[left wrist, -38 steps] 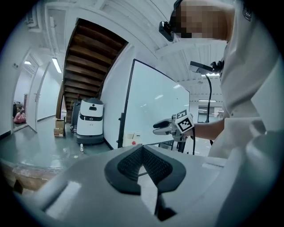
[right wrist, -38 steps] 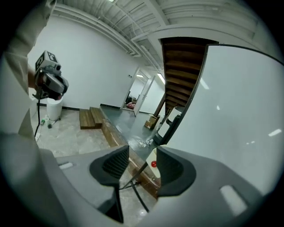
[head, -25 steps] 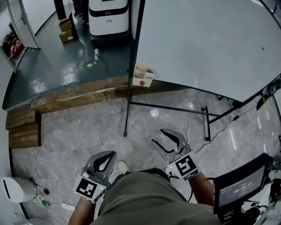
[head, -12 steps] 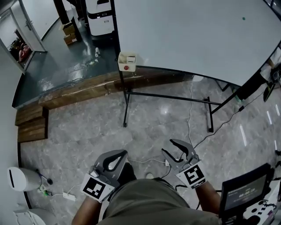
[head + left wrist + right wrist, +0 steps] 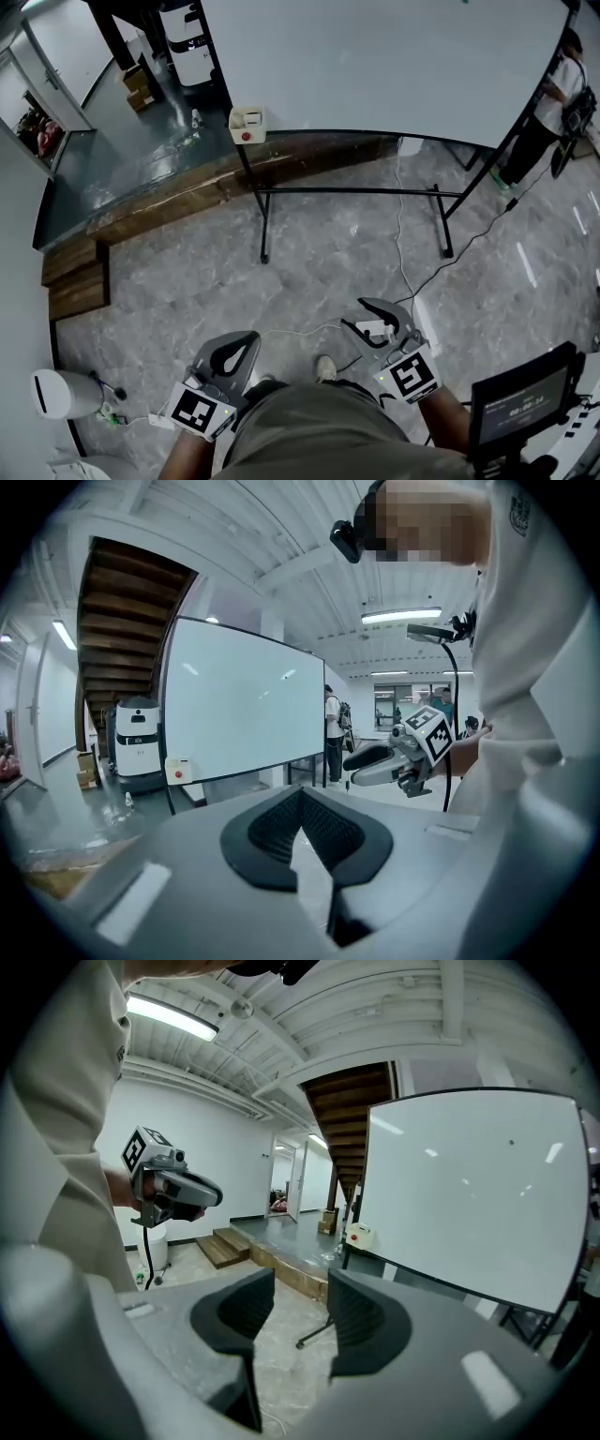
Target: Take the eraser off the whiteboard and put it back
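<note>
The left gripper (image 5: 302, 790) has its jaws together, the dark ribbed pads meeting at the tips with only a leaf-shaped hollow behind them. It holds nothing and touches nothing. The right gripper (image 5: 300, 1282) has its jaws wide apart. Only the grey stone floor (image 5: 309, 262) shows through the gap, so it too is empty. Both are held low in front of the person's body, side by side but apart, pointing toward the whiteboard (image 5: 375, 66) and well short of it.

The whiteboard stands on a black frame on the floor, with its face bare white. A small cream box with a red round spot (image 5: 247, 125) hangs at its lower left corner, touching the bottom edge. Whether this is the eraser or only a holder cannot be told at this size. In the right gripper view a tiny dark dot (image 5: 512, 1143) sits high on the board face, too small to name.

A white cable (image 5: 300, 330) lies on the floor just ahead of the grippers. Another person (image 5: 553, 94) stands at the right end of the board. A long wooden step (image 5: 187, 202) runs behind its left leg.
</note>
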`<state>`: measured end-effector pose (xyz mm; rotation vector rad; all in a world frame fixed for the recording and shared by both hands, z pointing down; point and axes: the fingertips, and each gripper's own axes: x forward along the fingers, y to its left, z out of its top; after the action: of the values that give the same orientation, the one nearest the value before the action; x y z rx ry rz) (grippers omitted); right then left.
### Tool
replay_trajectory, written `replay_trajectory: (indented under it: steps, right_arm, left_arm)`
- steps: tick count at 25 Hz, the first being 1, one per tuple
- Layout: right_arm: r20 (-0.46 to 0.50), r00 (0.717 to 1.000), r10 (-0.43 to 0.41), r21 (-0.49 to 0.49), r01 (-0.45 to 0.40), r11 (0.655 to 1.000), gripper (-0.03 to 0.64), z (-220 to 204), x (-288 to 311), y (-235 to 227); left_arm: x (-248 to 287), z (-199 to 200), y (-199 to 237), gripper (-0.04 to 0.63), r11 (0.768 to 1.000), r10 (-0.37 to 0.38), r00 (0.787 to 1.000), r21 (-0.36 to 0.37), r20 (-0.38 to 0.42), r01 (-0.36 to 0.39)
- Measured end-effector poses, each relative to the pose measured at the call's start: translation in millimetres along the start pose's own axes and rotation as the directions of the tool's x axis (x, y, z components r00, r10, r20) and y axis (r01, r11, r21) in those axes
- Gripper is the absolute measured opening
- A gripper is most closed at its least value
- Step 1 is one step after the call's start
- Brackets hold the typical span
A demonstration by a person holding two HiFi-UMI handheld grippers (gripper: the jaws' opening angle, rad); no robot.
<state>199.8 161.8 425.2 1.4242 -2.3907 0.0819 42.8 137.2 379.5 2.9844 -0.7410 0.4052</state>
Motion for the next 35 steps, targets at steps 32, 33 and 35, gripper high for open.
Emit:
replay_trajectory:
  steps: [32, 33, 35]
  right_arm:
    - [0.014, 0.992, -0.126, -0.036, 0.127, 0.991, 0.147, 83.0, -11.7, 295.5]
    - [0.012, 0.992, -0.128, -0.038, 0.129, 0.991, 0.146, 84.1, -12.6, 298.1]
    - [0.011, 0.991, -0.134, -0.040, 0.134, 0.990, 0.143, 87.3, -14.9, 302.2]
  left_arm:
    - [-253.7, -68.4, -7.1, 0.006, 0.975, -0.222, 0.972, 0.011, 0.077, 0.221]
    - [-254.9, -67.6, -7.4, 0.006, 0.974, -0.226, 0.971, 0.012, 0.080, 0.226]
    - [-257.0, -64.8, -8.3, 0.006, 0.972, -0.235, 0.968, 0.016, 0.084, 0.235]
